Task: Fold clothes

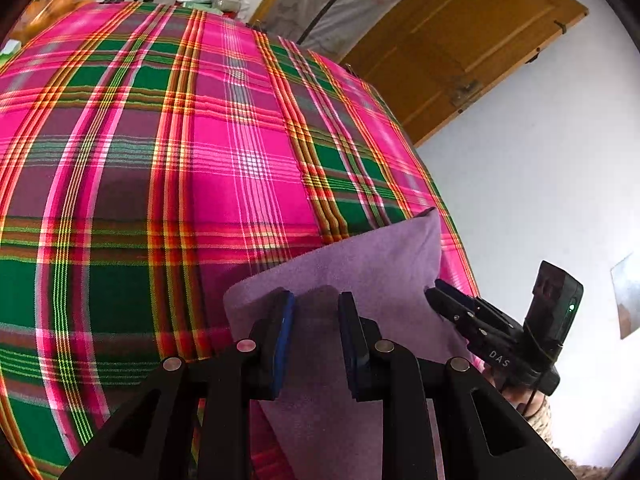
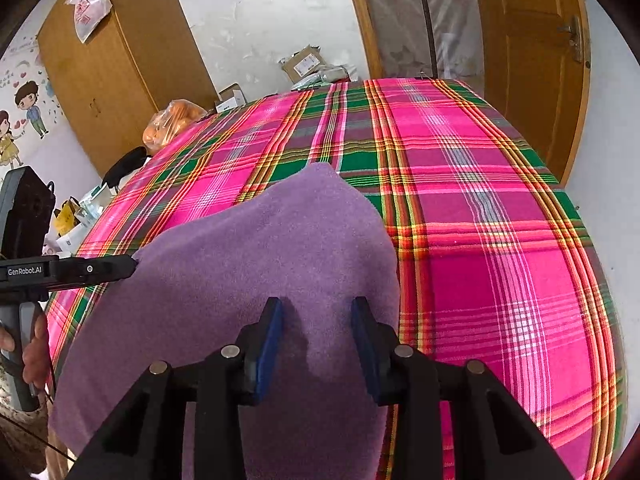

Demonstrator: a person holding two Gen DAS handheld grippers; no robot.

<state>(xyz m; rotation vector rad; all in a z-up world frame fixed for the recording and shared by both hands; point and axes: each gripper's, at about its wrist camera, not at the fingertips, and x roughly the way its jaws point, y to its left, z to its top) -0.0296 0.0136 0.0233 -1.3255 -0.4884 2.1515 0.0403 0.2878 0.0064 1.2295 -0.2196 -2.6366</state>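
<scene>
From the left wrist view, the left gripper [image 1: 316, 322] is seen with its blue-padded fingers [image 1: 285, 322] apart and nothing pinched between them. The purple cloth [image 1: 360, 268] lies directly ahead of and beneath these fingers, spread on the plaid bedspread [image 1: 160, 160]. To the right of the fingers, the right gripper [image 1: 434, 290] is seen at the cloth's right edge; its tips look drawn together there, but a grip on the fabric cannot be confirmed from this angle.

From the right wrist view, the right gripper [image 2: 318, 320] is shown with its fingers apart, the purple cloth [image 2: 260, 248] filling the space below and ahead of them, one corner pointing away up the plaid bedspread [image 2: 500, 240]. To the left, the left gripper [image 2: 128, 265] is seen touching the cloth's left edge, held by a hand [image 2: 34, 354]; whether it is open cannot be told here.

The step in hand is judged to be the seizing of two near corners for a fold. It would be done well if both edges were pinched at matching points, a single layer only being taken, the bedspread left out of the grip, and the cloth lifted evenly so the fold lands square.
</scene>
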